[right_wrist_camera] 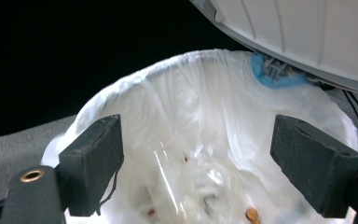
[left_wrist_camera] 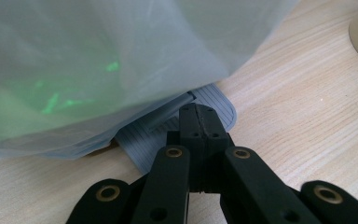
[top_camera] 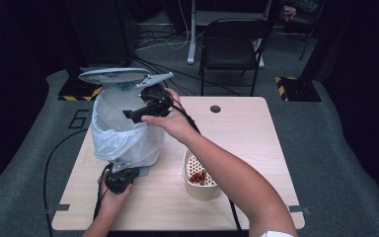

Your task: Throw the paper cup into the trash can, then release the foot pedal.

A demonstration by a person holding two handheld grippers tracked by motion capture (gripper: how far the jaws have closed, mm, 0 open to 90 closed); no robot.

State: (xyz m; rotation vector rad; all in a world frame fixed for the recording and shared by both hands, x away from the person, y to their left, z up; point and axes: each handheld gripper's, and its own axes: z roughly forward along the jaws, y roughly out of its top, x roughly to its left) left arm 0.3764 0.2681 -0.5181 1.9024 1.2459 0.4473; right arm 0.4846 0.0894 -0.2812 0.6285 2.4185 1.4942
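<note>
Jaws on the right hand-held gripper point(top_camera: 128, 115) were spread wide with nothing between them, hanging over the mouth of the pedal bin lined with a thin white plastic bag point(top_camera: 123, 131), at the worktop's point(top_camera: 256, 143) left side with its grey lid point(top_camera: 113, 75) tipped up. The left hand-held gripper point(left_wrist_camera: 200, 116) was pressed together, tips resting on the ribbed grey foot pedal point(left_wrist_camera: 216, 100) at the bin's base. That liner looked flimsy and slippery, so I'd grab the rigid rim instead. Just right of the bin sat a cream round strainer tub point(top_camera: 201, 180) with red bits inside, probably light, best taken by its stiff wall.
</note>
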